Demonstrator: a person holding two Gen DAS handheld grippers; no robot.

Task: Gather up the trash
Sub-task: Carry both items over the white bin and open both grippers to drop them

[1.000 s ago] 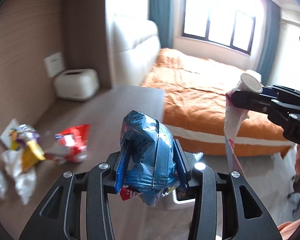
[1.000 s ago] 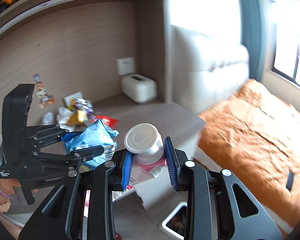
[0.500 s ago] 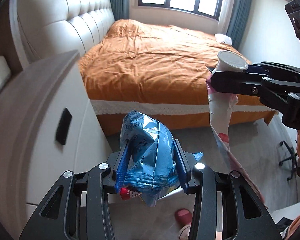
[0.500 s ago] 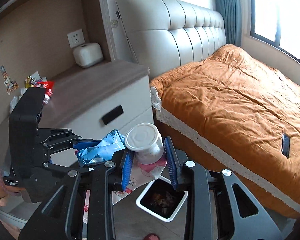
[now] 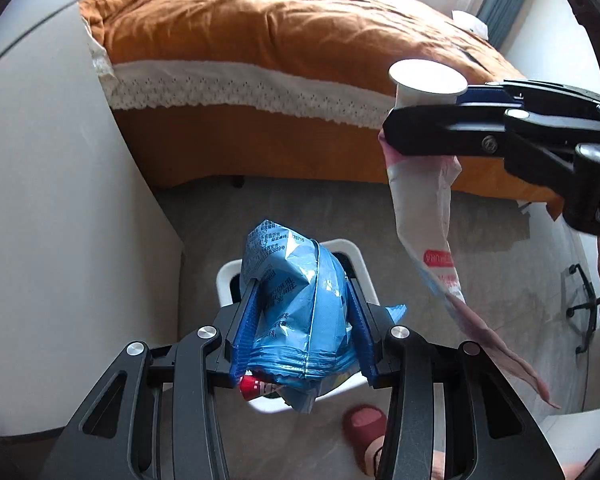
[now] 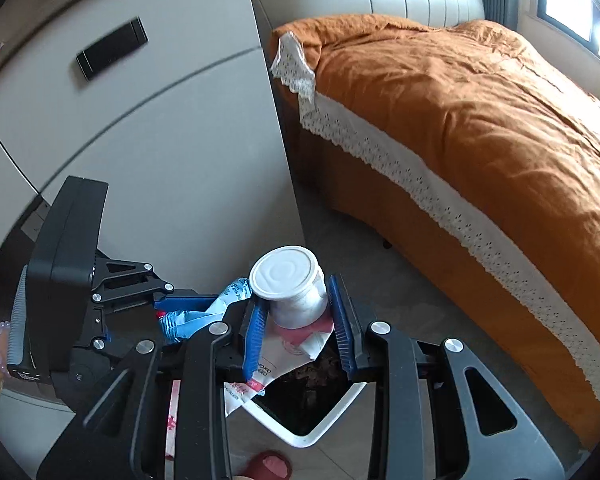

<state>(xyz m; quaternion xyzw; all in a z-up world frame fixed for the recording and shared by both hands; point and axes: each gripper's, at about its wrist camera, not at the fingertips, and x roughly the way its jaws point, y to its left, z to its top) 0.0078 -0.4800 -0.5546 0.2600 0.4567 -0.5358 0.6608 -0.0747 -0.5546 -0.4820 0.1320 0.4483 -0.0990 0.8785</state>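
Note:
My left gripper [image 5: 302, 312] is shut on a crumpled blue snack bag [image 5: 296, 304], held right above a white square trash bin [image 5: 350, 250] on the floor. My right gripper [image 6: 298, 320] is shut on a white plastic cup [image 6: 290, 288] with a pink-and-white wrapper [image 6: 296, 350] hanging under it. It hovers over the same bin [image 6: 312, 428], which holds dark trash. In the left wrist view the right gripper [image 5: 428, 120] is up and to the right, with the cup [image 5: 426, 84] and dangling wrapper [image 5: 428, 220]. The left gripper [image 6: 172, 306] with the blue bag [image 6: 196, 316] shows in the right wrist view.
A white nightstand cabinet [image 6: 160, 128] with a dark handle stands left of the bin. A bed with an orange cover [image 6: 480, 112] lies right, also seen in the left wrist view [image 5: 280, 32]. A foot in a red slipper [image 5: 366, 424] is near the bin. An office chair base [image 5: 584, 304] is far right.
Both grippers have swung from the nightstand top and tipped down, closing in over the trash bin on the floor. Each still holds its trash.

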